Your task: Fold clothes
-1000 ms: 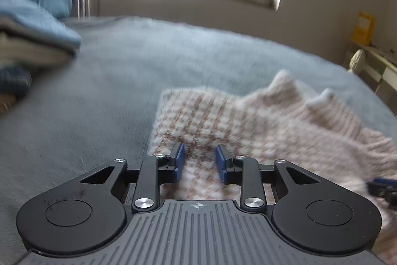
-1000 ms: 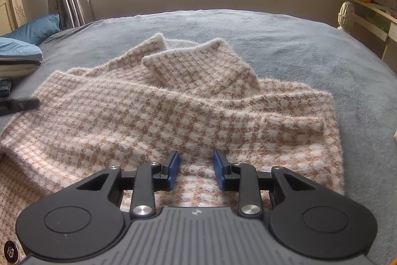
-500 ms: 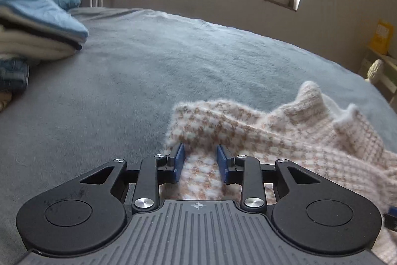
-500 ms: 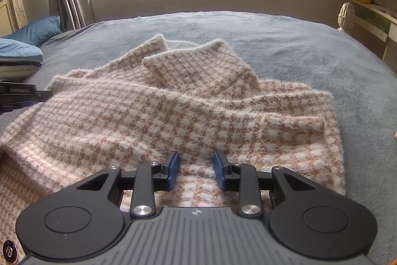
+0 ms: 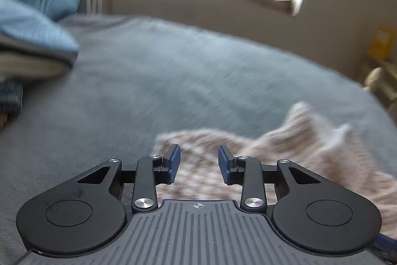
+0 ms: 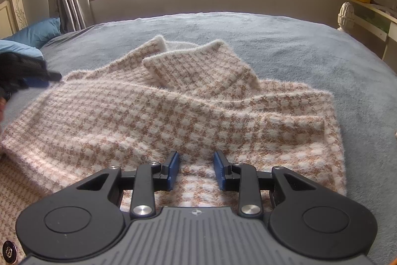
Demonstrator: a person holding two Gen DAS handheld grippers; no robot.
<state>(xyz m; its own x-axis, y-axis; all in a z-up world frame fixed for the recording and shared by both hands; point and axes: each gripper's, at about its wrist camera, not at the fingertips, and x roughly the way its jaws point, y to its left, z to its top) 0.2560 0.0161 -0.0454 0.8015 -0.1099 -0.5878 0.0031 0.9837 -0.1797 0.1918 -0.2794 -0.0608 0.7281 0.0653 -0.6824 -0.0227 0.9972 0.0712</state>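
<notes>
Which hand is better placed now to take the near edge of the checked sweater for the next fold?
Right, probably: the right gripper hangs with open jaws over the sweater near edge. The left gripper sits at a corner.

A fuzzy knit garment (image 6: 173, 116) in a tan-and-cream houndstooth check lies partly folded on the grey-blue bed cover, filling the centre and lower left of the right wrist view, its layers overlapping and two pointed flaps jutting toward the upper centre.

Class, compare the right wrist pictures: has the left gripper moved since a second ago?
Yes. The left gripper has risen from beside the sweater's edge up toward the blue pillow; its jaws have been opening, nothing visible between.
</notes>
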